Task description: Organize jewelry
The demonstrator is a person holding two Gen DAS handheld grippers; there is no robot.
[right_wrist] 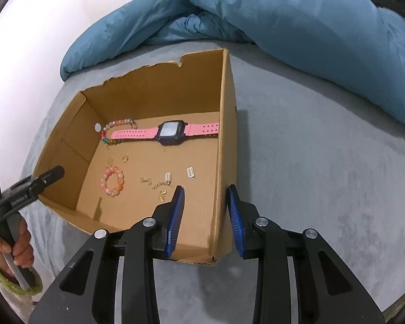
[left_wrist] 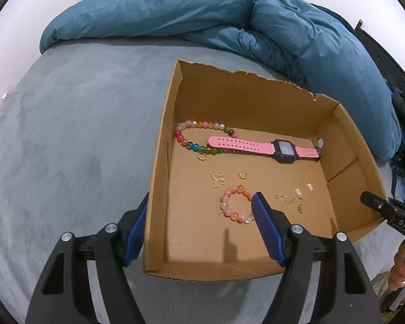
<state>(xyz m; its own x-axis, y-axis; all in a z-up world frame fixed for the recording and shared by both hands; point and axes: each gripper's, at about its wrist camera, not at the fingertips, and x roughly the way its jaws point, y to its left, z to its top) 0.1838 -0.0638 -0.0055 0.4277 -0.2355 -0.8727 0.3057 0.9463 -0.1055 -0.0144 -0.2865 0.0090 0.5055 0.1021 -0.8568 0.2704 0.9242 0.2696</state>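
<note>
Left wrist view shows the left gripper (left_wrist: 199,225) with jaws wide, straddling the cardboard box (left_wrist: 159,167) wall on the bed (left_wrist: 67,148), gripping nothing; right gripper (right_wrist: 205,220) likewise straddles the opposite wall, unclamped; pink watch (left_wrist: 262,147), bead bracelet (left_wrist: 236,203) and earrings lie loose inside, sorting seemingly unfinished.

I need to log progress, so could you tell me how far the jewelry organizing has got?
Done: the watch, both bracelets and small gold pieces already lie in the cardboard box. In hand: each hand-held gripper straddles a side wall of the box, nothing gripped. Left: the pieces still lie scattered, unsorted.
</note>
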